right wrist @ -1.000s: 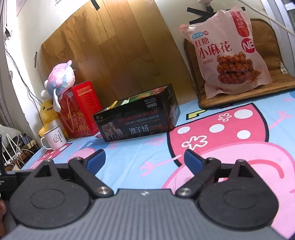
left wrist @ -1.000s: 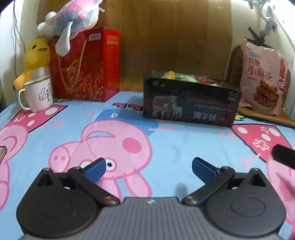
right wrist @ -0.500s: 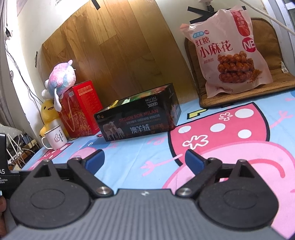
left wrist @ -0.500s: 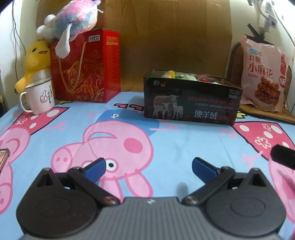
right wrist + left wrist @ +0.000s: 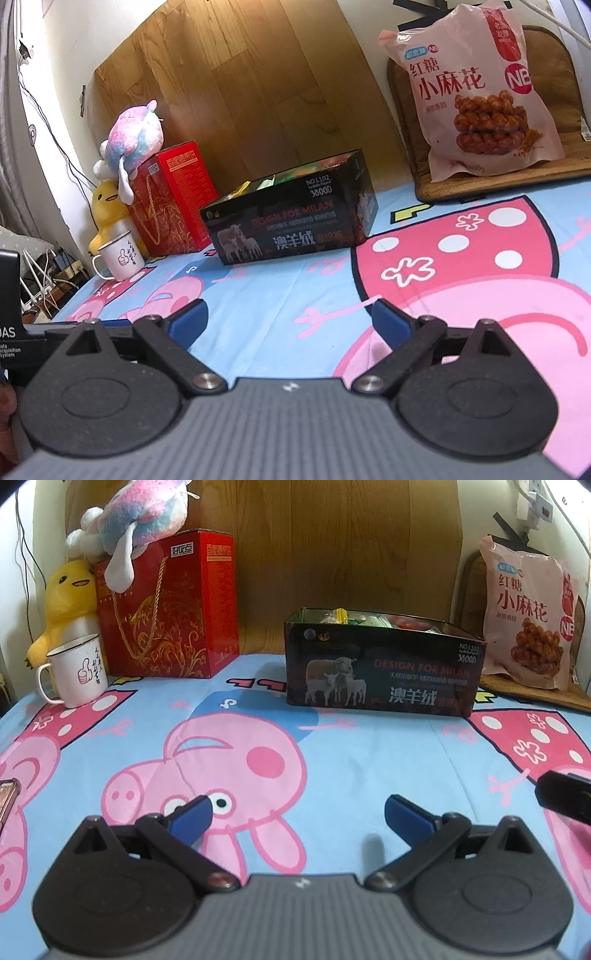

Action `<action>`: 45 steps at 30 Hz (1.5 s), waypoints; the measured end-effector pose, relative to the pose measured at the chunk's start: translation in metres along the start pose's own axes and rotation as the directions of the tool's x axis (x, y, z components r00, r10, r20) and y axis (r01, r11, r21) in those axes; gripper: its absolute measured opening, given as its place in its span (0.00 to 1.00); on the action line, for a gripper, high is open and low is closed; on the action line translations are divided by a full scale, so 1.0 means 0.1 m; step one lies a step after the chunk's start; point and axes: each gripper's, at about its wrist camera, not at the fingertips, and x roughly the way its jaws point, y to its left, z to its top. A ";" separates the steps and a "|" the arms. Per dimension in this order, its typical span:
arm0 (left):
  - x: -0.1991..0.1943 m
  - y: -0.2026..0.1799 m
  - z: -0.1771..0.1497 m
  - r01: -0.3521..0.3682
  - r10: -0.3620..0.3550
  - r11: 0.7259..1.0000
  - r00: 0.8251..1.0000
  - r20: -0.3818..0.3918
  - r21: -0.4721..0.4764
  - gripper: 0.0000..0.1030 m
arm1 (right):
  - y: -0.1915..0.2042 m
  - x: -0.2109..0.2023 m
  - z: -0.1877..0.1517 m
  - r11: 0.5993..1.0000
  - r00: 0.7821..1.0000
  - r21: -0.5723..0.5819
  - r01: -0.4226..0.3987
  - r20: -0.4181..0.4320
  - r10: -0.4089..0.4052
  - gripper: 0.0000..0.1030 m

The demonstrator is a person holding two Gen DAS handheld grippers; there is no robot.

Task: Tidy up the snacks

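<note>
Left view had risen slightly over the last second, nothing grabbed yet, task barely begun. Left gripper (image 5: pixel 297 811) fingers spread, empty. Glossy black cardboard box (image 5: pixel 382 668) mid-bench held crinkly snacks; soft pink snack bag (image 5: pixel 476 88) leaned far right. Right gripper (image 5: pixel 289 318) fingers spread, empty.

Bare sheet (image 5: pixel 369 760) ahead; black box (image 5: pixel 380 672) blocks far middle.

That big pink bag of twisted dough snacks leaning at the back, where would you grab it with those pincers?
I would grip the pink snack bag at its flat sealed top edge, coming from the front and slightly above. It leans back nearly upright on the brown cushion. The belly looks puffy and wide for the jaws, and the right gripper is nearer and open.
</note>
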 end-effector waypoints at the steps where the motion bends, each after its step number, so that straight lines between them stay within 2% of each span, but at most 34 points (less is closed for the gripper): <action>1: 0.00 0.00 0.00 0.000 0.000 1.000 1.000 -0.002 0.000 1.00 | 0.00 0.00 0.00 1.000 1.000 0.000 0.000 0.000 0.000 0.94; 34: 0.00 -0.01 -0.01 -0.004 0.004 1.000 1.000 -0.004 0.013 1.00 | 0.00 -0.01 0.00 1.000 1.000 0.000 0.001 0.001 -0.001 0.94; 45: -0.02 -0.17 -0.04 -0.052 0.050 0.992 0.999 0.017 0.118 1.00 | -0.02 -0.01 0.01 1.000 1.000 0.002 0.001 0.002 -0.001 0.94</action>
